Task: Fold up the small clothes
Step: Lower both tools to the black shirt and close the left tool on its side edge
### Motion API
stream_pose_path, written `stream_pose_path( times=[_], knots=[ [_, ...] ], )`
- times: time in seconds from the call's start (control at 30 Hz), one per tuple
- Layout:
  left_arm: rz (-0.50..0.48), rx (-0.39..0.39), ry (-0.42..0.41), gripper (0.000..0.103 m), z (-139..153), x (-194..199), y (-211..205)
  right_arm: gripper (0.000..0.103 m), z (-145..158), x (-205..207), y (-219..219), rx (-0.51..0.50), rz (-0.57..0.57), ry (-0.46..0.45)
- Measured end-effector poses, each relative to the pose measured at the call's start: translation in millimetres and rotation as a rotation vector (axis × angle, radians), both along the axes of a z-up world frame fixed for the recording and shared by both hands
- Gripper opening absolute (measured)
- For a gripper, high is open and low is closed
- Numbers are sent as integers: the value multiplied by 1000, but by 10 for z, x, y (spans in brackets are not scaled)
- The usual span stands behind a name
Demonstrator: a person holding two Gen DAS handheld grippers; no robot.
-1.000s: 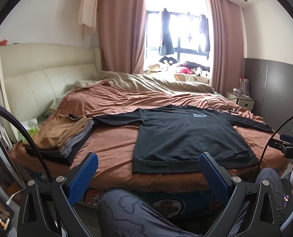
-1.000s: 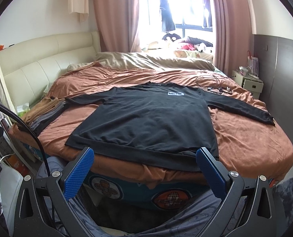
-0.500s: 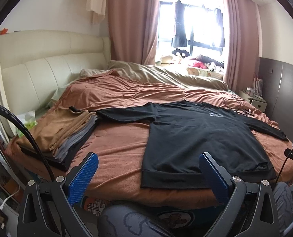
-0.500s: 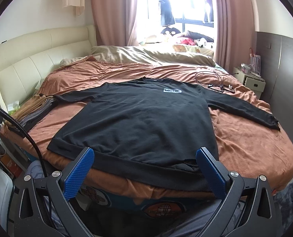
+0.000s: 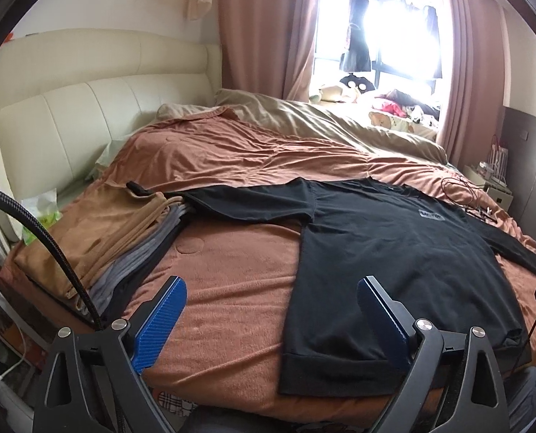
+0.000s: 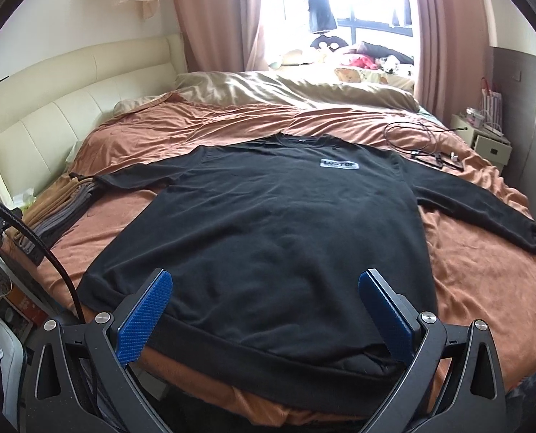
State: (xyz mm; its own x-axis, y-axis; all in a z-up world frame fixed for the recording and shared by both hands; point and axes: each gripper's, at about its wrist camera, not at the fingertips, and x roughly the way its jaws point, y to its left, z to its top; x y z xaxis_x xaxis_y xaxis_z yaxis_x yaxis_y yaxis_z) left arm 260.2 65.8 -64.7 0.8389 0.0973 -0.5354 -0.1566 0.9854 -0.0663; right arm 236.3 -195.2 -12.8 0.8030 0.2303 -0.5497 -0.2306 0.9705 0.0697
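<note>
Both the left gripper [image 5: 271,319] and right gripper [image 6: 265,309] are hanging wide open and empty above the hem of the black long-sleeved cotton sweatshirt [image 6: 279,231] — the left one's jaws have just been closing a little, with nothing between them — so a pinch here is risking to catch the rust-brown bedspread [image 6: 484,288] under the hem.

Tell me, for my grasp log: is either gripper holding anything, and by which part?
Nothing held: left gripper and right gripper are both open above the black sweatshirt.
</note>
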Motion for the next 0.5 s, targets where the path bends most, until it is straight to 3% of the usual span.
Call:
stream_pose_path(
  times=[0.27, 0.5],
  knots=[
    [48, -26, 25, 95, -10, 489, 219, 103, 30, 504, 43, 29, 31, 2],
    [86, -46, 46, 91, -22, 892, 419, 103, 50, 997, 187, -6, 48, 6]
  ],
)
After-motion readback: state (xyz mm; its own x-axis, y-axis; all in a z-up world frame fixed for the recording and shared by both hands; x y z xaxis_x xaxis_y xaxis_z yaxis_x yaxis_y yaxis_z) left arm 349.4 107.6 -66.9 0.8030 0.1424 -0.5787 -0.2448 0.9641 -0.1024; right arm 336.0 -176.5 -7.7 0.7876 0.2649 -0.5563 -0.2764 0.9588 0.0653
